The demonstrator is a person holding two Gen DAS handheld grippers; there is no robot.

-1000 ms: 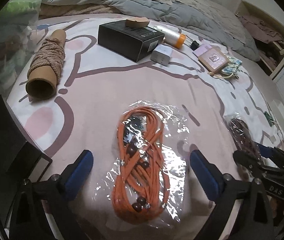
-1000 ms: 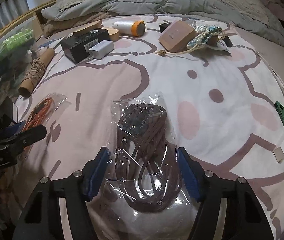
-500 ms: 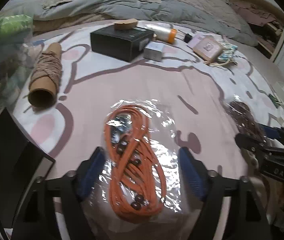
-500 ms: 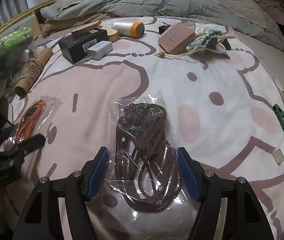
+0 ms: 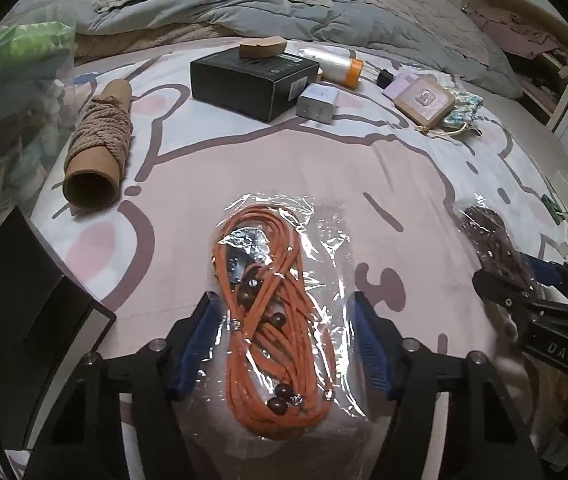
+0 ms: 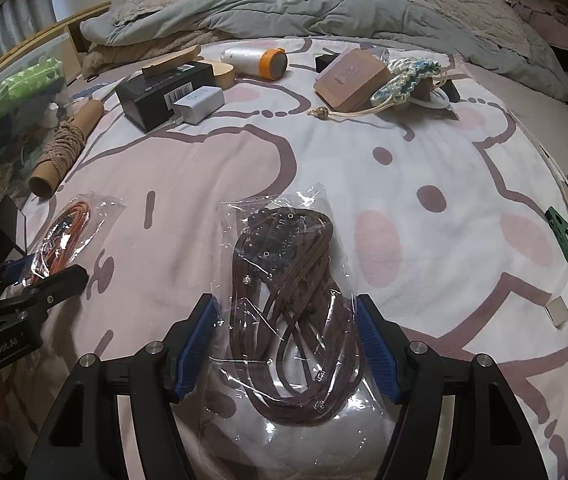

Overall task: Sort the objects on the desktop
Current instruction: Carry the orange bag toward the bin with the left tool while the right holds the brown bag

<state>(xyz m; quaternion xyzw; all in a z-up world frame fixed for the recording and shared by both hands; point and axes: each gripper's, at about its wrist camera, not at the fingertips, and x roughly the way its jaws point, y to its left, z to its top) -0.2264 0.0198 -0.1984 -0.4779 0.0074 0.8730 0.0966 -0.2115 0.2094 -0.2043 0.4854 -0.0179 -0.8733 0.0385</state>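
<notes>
We hold our left hand-held gripper (image 5: 284,344) over the orange cord bag (image 5: 280,312) on the bed (image 5: 284,168). Its jaws are closing, with the bag between the blue pads (image 5: 200,340). The plastic edges touch the pads, but we cannot tell if they squeeze yet. Our right hand-held gripper (image 6: 286,344) sits around the brown cord bag (image 6: 288,312), which also lies on the bed. Its pads (image 6: 376,348) touch the plastic on both sides. Farther back lie a black box (image 5: 252,80), a white plug (image 5: 318,102) and a twine roll (image 5: 98,144).
</notes>
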